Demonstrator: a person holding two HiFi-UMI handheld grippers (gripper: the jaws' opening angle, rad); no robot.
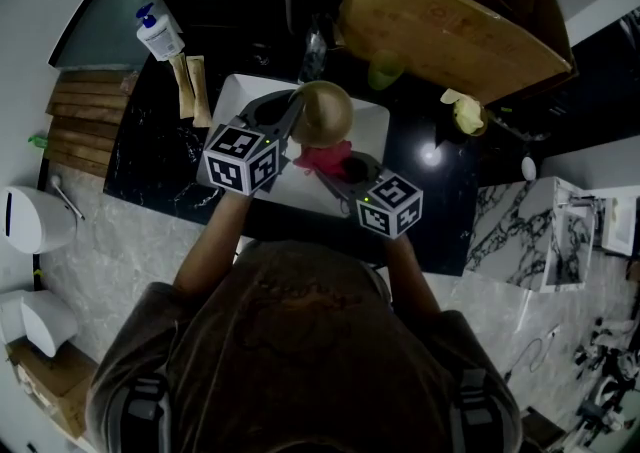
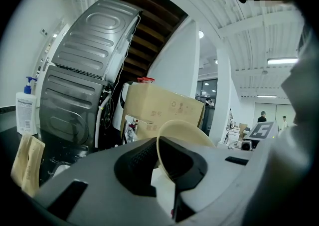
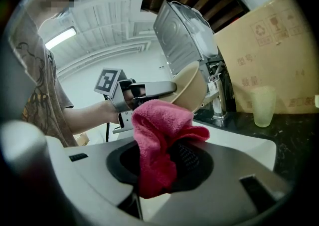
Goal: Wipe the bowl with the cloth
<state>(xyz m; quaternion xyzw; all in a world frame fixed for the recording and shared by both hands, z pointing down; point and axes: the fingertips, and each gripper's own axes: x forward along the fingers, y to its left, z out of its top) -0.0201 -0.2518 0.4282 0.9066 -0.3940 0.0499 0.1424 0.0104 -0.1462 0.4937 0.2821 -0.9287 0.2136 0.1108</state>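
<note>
- Head view: from above, facing steeply down, moderately near.
- Gripper views: low, close, apparently facing each other; all three share the bowl (image 1: 322, 111).

**Hidden, cropped and unreadable items**

In the left gripper view you see only the upper rim of the bowl (image 2: 182, 132); the rest is hidden behind the jaws of the left gripper (image 2: 158, 162). In the right gripper view the cloth (image 3: 157, 142) disappears at its lower end between the jaws of the right gripper (image 3: 167, 165), and the right edge crops the cardboard box (image 3: 271, 55). Print on the soap bottle (image 2: 25, 113) is too small to read.
</note>
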